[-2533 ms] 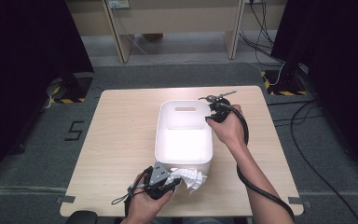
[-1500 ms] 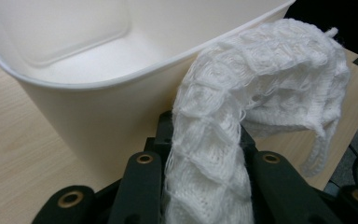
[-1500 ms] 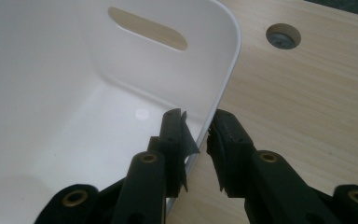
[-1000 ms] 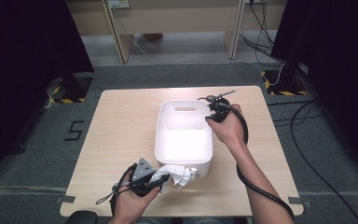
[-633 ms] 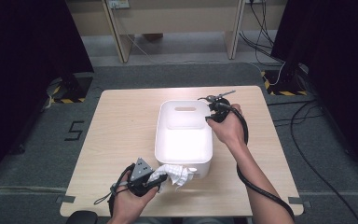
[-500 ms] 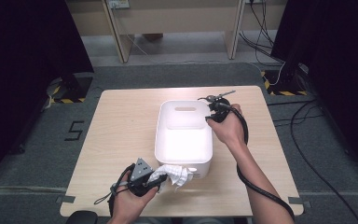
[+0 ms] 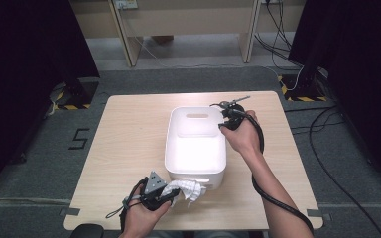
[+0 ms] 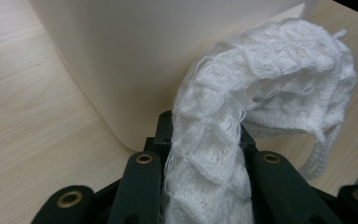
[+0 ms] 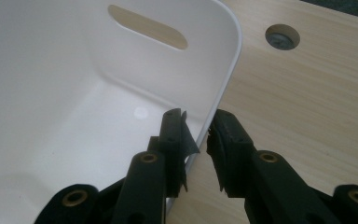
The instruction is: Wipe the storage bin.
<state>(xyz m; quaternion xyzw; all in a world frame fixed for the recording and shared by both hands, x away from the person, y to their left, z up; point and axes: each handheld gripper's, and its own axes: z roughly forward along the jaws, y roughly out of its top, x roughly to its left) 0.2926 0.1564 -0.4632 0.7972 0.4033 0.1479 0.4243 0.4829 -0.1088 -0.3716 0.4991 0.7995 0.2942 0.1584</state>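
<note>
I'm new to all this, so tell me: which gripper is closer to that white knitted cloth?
The left. The left gripper has its fingers closed on the white knitted cloth at the bin's near end. The right gripper grips the bin's far right rim.

Left tongs (image 7: 171, 194) and cloth (image 7: 188, 189) farther left.

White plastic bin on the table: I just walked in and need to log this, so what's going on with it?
A person works with a gripper in each hand. The right gripper is clamped on the side wall of the white plastic bin, one jaw inside and one outside. The left gripper holds a white knitted cloth just outside the bin's near end on the light wooden table. The bin's inside looks empty.
</note>
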